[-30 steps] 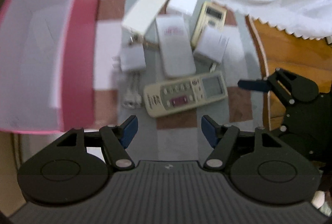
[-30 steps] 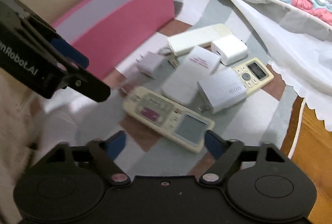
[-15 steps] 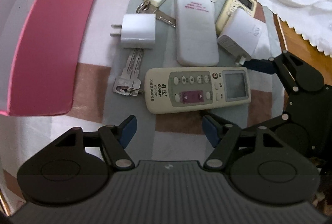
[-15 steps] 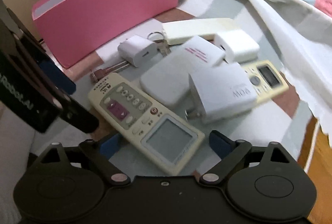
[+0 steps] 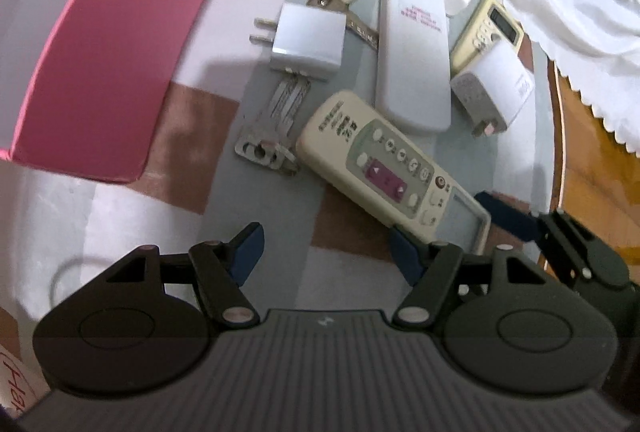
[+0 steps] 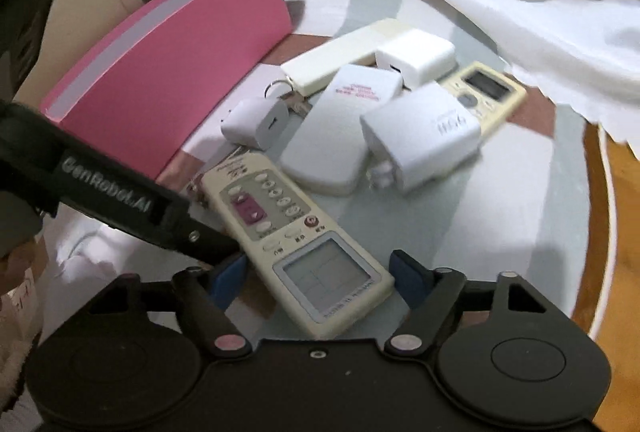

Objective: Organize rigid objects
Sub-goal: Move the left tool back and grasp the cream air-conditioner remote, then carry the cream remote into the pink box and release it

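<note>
Fingers of my right gripper [image 6: 318,272] are closing around the display end of the cream air-conditioner remote [image 6: 296,248], nearest in the pile, right of the pink box [image 6: 172,71]; I am not seeing the pads pressing yet. My left gripper [image 5: 326,248] is hanging spread, holding nothing, one finger overlapping that remote's near end. I am judging the remote light, stiff, smooth plastic, best gripped across its long edges.

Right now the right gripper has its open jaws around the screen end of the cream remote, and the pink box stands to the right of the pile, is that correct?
Not quite: the pink box stands left of the pile, as the right wrist view shows. The right gripper does have its open jaws, just closing, around the screen end of the cream remote.
</note>
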Tool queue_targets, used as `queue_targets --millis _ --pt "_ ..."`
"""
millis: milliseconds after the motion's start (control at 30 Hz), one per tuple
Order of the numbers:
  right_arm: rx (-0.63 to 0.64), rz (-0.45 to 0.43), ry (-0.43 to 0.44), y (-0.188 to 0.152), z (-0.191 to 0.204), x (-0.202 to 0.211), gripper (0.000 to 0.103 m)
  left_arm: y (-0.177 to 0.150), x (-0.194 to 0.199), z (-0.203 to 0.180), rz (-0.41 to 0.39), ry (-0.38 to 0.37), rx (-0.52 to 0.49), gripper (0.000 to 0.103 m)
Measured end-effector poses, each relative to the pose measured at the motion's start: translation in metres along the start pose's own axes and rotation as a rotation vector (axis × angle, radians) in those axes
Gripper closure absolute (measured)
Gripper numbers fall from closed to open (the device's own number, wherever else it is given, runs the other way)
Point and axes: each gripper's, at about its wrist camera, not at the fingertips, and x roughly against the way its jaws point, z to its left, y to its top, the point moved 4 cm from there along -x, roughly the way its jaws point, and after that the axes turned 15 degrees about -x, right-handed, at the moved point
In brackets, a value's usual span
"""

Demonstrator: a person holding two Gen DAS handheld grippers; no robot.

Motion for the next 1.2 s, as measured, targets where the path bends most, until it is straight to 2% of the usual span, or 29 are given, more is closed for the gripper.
queue_targets --millis 100,167,200,300,367,400,467,533,600,700,767,900,933,1067,1200 --pt "0.013 0.038 -0.017 -0.012 0.007 0.005 0.04 0.0 0.003 -0.001 -0.011 -0.043 0.016 0.036" --pt "0.003 0.08 0.035 -0.017 0.011 0.01 0.053 0.001 0.005 -0.002 -0.008 -0.096 0.024 0.036" --pt "0.013 0.111 0.063 -0.02 0.014 0.011 0.053 0.002 0.004 -0.003 -0.008 -0.112 0.025 0.036" --pt "0.105 0.145 0.072 -0.024 0.026 0.009 0.053 0.0 -0.002 -0.001 0.0 -0.106 0.035 0.04" --pt "0.161 0.135 0.063 -0.022 0.034 0.006 0.045 -0.001 -0.002 0.0 -0.01 -0.105 0.034 0.043" --pt "0.183 0.135 0.054 -0.02 0.037 0.002 0.042 -0.001 -0.001 0.0 -0.014 -0.102 0.032 0.049" --pt "0.243 0.147 0.028 -0.019 0.046 -0.01 0.038 0.0 -0.001 0.001 -0.015 -0.099 0.036 0.056" --pt "0.343 0.108 -0.018 -0.022 0.059 -0.019 0.036 0.0 -0.002 0.002 -0.013 -0.145 0.044 0.072" --pt "0.392 0.089 -0.059 -0.024 0.068 -0.025 0.04 0.0 -0.003 0.002 -0.008 -0.163 0.061 0.072" --pt "0.297 0.098 -0.068 -0.018 0.066 -0.026 0.044 0.0 -0.004 0.001 -0.01 -0.167 0.063 0.071" --pt "0.216 0.096 -0.052 -0.015 0.059 -0.024 0.045 -0.001 -0.006 0.001 0.002 -0.173 0.069 0.061" --pt "-0.06 0.121 0.055 -0.006 0.033 -0.018 0.045 0.0 -0.006 -0.006 0.002 -0.166 0.012 0.059" --pt "-0.095 0.121 0.071 -0.006 0.03 -0.017 0.045 0.0 -0.006 -0.007 0.002 -0.166 0.013 0.059" --pt "-0.114 0.108 0.088 -0.012 0.023 -0.013 0.045 0.001 -0.009 -0.013 0.004 -0.176 0.001 0.061" --pt "-0.139 0.121 0.107 -0.018 0.025 -0.012 0.045 0.0 -0.006 -0.021 0.007 -0.136 -0.048 0.062"
